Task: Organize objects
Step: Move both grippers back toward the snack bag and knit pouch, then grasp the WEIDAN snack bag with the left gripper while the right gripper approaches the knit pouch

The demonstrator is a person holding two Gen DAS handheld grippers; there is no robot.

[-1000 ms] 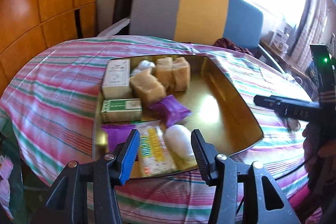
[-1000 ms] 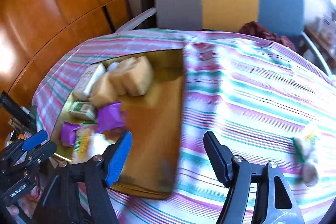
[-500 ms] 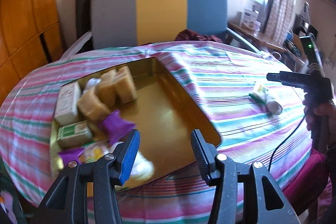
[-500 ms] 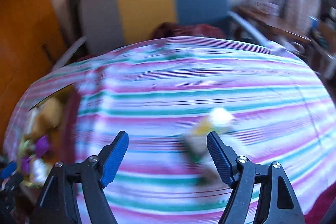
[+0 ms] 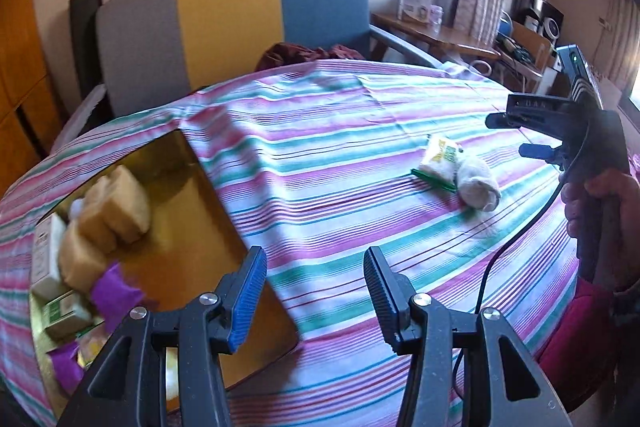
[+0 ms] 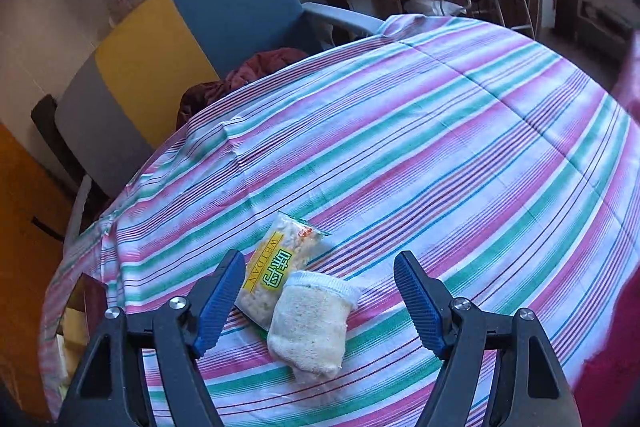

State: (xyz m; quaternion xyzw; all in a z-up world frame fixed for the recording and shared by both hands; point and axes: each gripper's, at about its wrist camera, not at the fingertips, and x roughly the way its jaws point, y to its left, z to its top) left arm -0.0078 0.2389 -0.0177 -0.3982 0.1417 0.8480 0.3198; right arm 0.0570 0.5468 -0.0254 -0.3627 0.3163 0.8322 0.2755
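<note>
Most items already sit in the gold metal tray [image 5: 188, 227]. A yellow-labelled snack packet [image 6: 276, 267] and white cloth pouch [image 6: 310, 327] remain on the striped surface [image 6: 440, 147], between the empty, wide-spread right hand-held gripper [image 6: 320, 303]; the left hand-held gripper [image 5: 316, 291] holds nothing.

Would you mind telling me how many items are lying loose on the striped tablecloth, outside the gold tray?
2: a clear yellow-labelled snack packet and a pale rolled white sock, touching each other, between the right tool's open fingers. More may lie outside the frame.
</note>
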